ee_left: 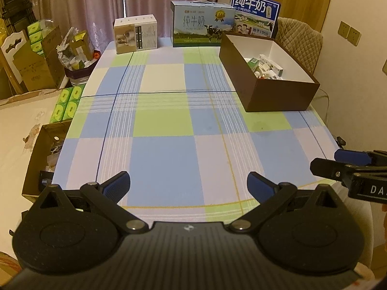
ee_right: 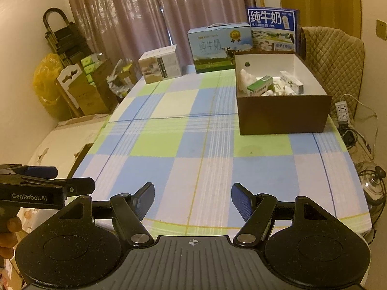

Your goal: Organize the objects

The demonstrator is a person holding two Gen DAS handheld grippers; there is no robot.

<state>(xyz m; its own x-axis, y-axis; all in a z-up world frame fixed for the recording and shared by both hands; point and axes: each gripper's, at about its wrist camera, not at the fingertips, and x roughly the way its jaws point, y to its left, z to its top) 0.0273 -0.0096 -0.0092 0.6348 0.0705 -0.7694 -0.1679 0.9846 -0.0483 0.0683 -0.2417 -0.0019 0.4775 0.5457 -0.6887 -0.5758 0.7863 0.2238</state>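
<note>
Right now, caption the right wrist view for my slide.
Open right gripper faces a checked table and a brown box of small packages.

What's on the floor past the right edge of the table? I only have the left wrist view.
Observer: A white power strip with cables, and nearer, a metal pot lid. Your view cuts them off.
Operator: Anything in the brown box I can't see?
Observer: Yes, a crumpled white wad against the left inner wall of the box, beside the green-and-white carton.
Operator: Is the right gripper holding something?
Observer: No. The right gripper is open and empty over the near tablecloth, like the left gripper.
</note>
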